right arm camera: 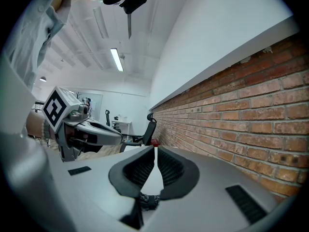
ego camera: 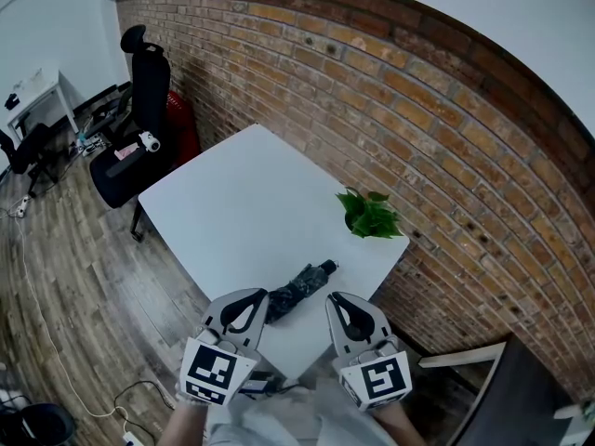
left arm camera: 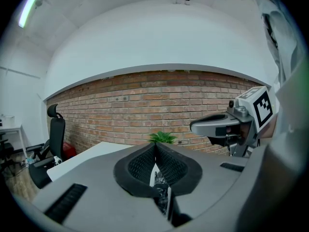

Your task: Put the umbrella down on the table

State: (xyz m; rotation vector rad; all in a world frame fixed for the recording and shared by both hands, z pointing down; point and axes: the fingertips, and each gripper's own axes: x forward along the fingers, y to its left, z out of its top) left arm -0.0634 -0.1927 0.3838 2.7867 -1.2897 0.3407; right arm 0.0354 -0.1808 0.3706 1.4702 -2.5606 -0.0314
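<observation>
i hold my left gripper (ego camera: 249,303) and right gripper (ego camera: 346,310) side by side, nearly level, at the table's (ego camera: 223,203) near edge. both have their jaws together and empty. the umbrella (ego camera: 299,288) lies on the table between them.

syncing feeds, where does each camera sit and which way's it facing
Head view: on the head, steeply down at table, umbrella, left tongs, right tongs.
Left gripper view: on left tongs, facing brick wall and plant; right tongs show.
Right gripper view: on right tongs, facing along the wall; left tongs show.
Shared: brick wall.
</observation>
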